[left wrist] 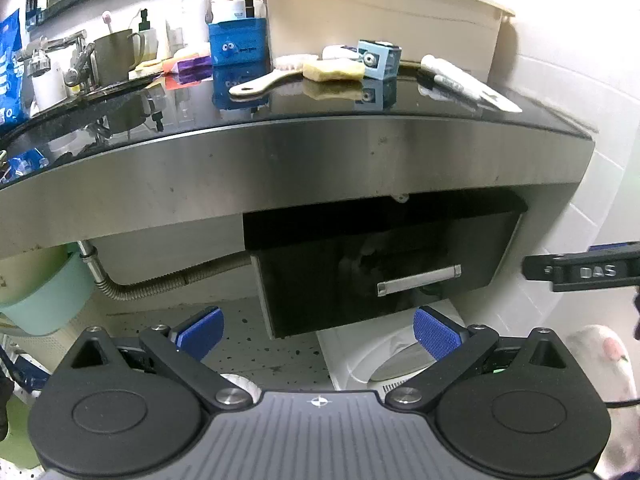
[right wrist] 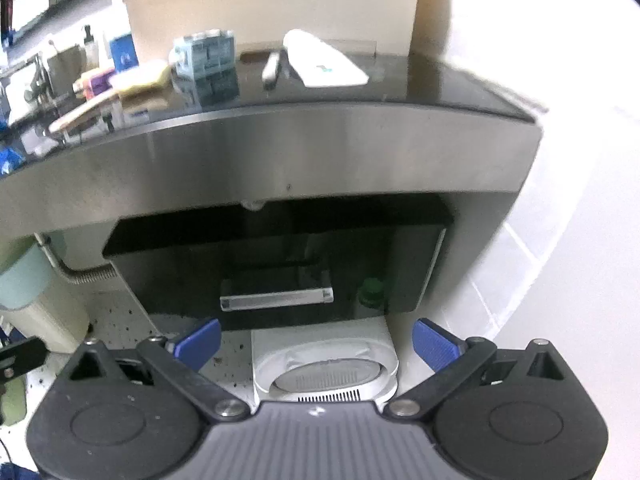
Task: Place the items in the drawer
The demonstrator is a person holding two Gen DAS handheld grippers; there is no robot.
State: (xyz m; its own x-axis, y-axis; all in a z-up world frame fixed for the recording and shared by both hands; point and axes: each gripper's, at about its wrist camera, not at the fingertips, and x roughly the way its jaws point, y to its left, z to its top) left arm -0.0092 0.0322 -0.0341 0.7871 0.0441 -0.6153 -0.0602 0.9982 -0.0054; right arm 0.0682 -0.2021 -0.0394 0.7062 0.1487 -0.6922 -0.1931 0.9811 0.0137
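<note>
A black drawer (left wrist: 360, 276) with a silver bar handle (left wrist: 419, 279) hangs shut under the steel-fronted counter; it also shows in the right wrist view (right wrist: 280, 264), handle (right wrist: 276, 299). On the black countertop lie a wooden brush (left wrist: 264, 80), a yellow sponge (left wrist: 334, 70), a small blue box (left wrist: 378, 58), a pen (left wrist: 452, 80) and a white tube (right wrist: 324, 64). My left gripper (left wrist: 318, 332) is open and empty below the drawer. My right gripper (right wrist: 316, 340) is open and empty, just below the handle.
A beige tub (left wrist: 380, 12) stands at the back of the counter. Bottles, a blue pouch (left wrist: 238, 42) and a tap (left wrist: 60, 56) crowd the left. A white appliance (right wrist: 326, 364) sits on the floor under the drawer. A hose (left wrist: 160, 280) runs left. White tiled wall on the right.
</note>
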